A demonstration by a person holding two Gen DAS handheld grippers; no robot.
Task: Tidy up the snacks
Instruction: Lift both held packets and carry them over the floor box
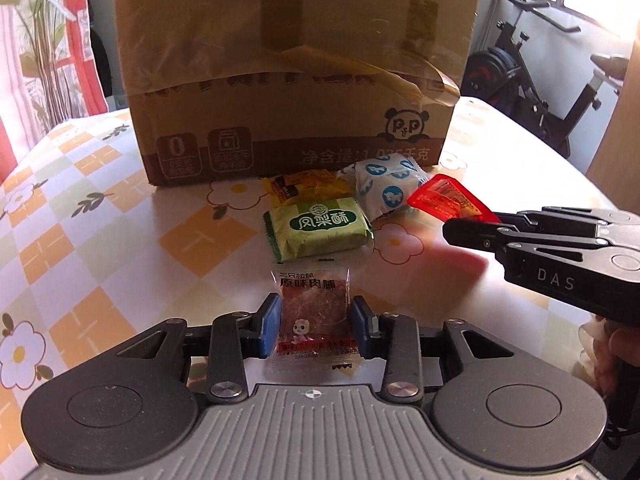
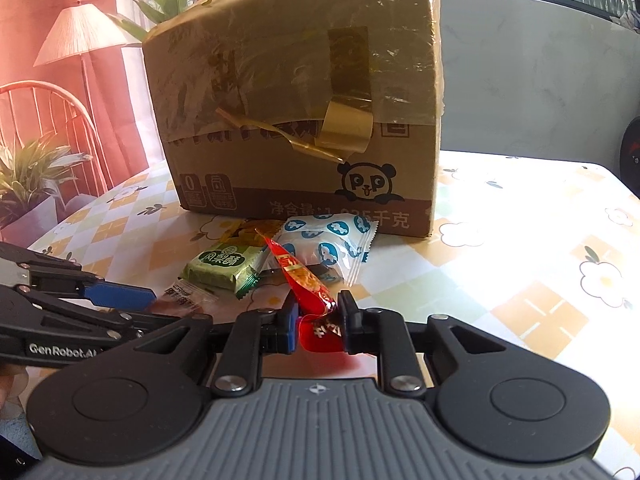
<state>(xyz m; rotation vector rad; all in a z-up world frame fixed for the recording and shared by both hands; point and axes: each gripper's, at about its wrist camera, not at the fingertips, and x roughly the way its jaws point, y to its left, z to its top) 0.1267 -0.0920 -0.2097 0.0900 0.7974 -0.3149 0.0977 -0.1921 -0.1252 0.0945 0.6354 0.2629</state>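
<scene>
My left gripper (image 1: pixel 315 326) is shut on a clear meat-jerky packet (image 1: pixel 314 308), its pads against the packet's sides, low over the table. My right gripper (image 2: pixel 319 322) is shut on a red snack packet (image 2: pixel 306 280) and holds it above the table; the packet also shows in the left wrist view (image 1: pixel 446 198). On the table lie a green pineapple-cake packet (image 1: pixel 318 227), a white packet with blue prints (image 1: pixel 390 190) and a yellow packet (image 1: pixel 304 186). A taped cardboard box (image 1: pixel 296 68) stands just behind them.
The table has a flowered orange-check cloth (image 1: pixel 100 216). An exercise bike (image 1: pixel 532 80) stands back right beyond the table. A chair and potted plant (image 2: pixel 32 184) stand at the left. The left gripper's fingers (image 2: pixel 116 296) show low at the left of the right wrist view.
</scene>
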